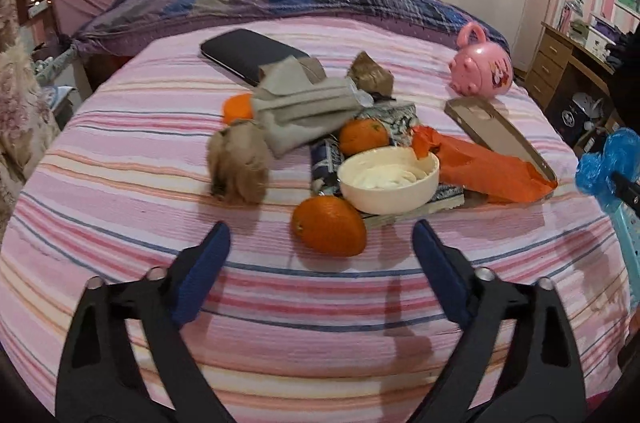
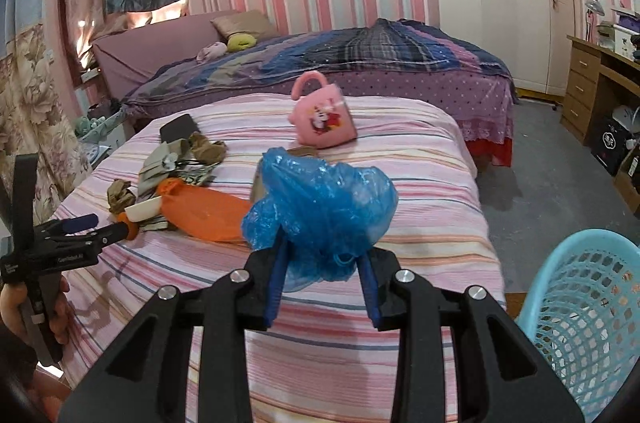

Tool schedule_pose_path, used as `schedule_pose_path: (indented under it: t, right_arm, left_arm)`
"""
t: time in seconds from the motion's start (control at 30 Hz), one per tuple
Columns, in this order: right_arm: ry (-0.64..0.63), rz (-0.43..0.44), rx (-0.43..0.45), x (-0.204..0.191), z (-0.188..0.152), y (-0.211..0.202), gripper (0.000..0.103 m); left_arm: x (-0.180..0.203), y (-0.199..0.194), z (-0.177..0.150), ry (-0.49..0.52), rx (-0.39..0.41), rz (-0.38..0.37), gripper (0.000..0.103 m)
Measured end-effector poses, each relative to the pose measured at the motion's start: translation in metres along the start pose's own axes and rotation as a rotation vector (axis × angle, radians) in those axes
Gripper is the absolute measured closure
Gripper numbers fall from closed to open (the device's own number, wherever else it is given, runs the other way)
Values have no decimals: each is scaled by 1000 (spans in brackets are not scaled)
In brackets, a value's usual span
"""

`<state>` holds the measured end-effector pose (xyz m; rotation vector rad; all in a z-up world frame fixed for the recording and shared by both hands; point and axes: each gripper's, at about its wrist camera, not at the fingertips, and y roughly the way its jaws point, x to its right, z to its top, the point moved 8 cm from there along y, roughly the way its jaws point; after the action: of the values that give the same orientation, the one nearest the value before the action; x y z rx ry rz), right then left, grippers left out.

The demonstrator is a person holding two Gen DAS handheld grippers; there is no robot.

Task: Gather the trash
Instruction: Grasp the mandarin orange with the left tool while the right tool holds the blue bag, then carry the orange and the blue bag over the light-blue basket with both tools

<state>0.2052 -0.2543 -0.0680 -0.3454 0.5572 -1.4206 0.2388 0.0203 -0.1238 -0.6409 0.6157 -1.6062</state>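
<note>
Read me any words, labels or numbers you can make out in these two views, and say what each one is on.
No text reads clearly.
Left gripper: small white lettering on its black body, too blurred to read.
Patterned packet beside the bowl: print, illegible.
Pink toy pot: cartoon picture only, no words.
Black box under the desk: white emblem, unreadable.

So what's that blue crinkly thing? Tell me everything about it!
It's a blue bag of thin, see-through plastic, scrunched into a wrinkly puff. The right gripper is pinching its lower part between two blue fingers, so it's held up in the air above the striped bed. Nothing else touches it. A light blue basket stands nearby, lower right. From the left camera, only a blue bit peeks in at the edge.
</note>
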Motion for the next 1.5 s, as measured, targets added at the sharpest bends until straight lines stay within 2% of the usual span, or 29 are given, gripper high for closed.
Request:
schedule_pose_path:
  t: [0.1,0.23,0.3,0.37,0.5,0.73,0.87,1.0,1.17,1.5]
  right_arm:
    - [18,4,2,8,-1,-2,70]
    - [24,13,1,7,-4,-4,70]
    - [12,11,0,4,-6,-3,70]
    - [-2,6,-1,2,-8,-3,70]
    - [-12,-1,3,4,-8,-7,70]
    - [-3,-4,14,11,-9,-19,70]
    - [1,-13,14,16,-10,-22,70]
    - [5,-23,15,22,-11,-27,70]
    - [13,-40,30,33,-10,-38,70]
    - [38,-121,43,89,-14,-63,70]
  left_arm:
    - [6,7,-2,26,-33,-12,35]
    - [6,9,2,25,-19,-5,37]
    - [7,12,3,20,-29,-26,52]
    - [6,15,2,17,-43,-23,63]
    - [5,12,0,-2,-36,-42,72]
    - [8,-6,-4,42,7,40,73]
    - [9,-21,-7,26,27,54,73]
    - [12,-39,-5,23,89,83,73]
    - [13,-51,-2,0,129,104,73]
    - [38,-67,4,30,186,138,73]
